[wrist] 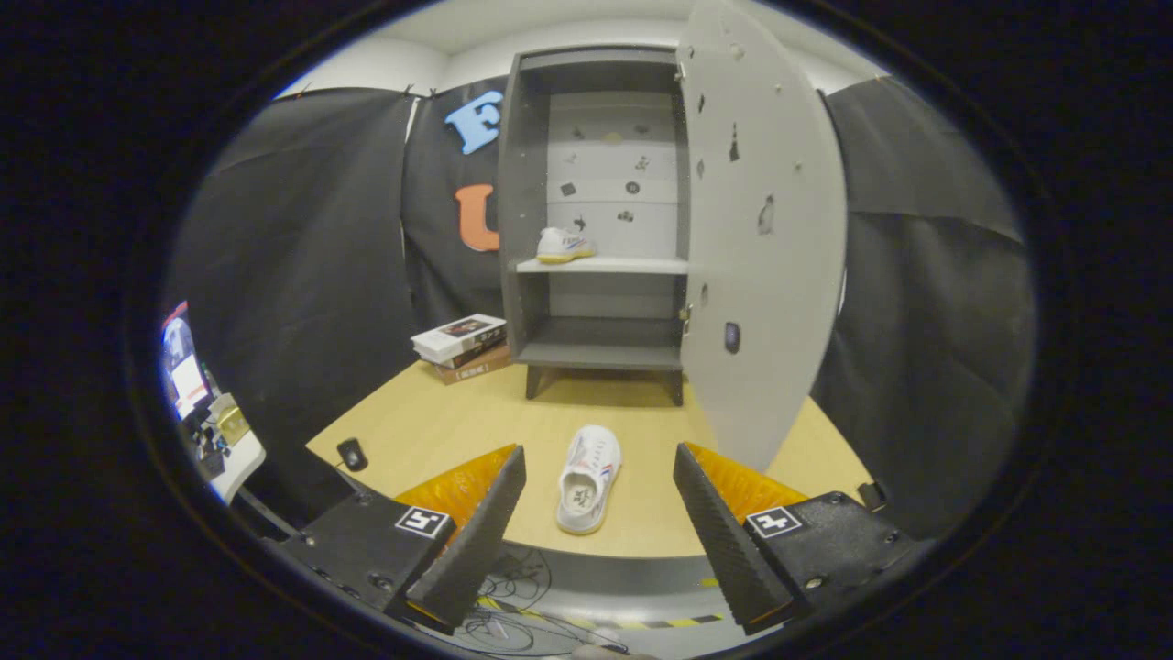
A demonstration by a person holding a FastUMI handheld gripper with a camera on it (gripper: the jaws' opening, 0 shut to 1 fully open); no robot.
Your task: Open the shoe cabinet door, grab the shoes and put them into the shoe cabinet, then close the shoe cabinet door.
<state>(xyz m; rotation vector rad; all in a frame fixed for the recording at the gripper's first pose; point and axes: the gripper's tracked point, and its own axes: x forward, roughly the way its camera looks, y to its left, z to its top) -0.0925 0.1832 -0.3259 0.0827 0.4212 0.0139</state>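
claw wide open, empty, shoe between fingers

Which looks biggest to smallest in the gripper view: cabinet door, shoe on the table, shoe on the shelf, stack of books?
1. Cabinet door, swung open.
2. Stack of books.
3. Shoe on the table, close to the books and nearer the camera, so unsure.
4. Shoe on the shelf.
The gripper is open, fingers either side of the table shoe.

table: smooth pale wood | cabinet: matt grey board | fingers: ribbed, spread apart
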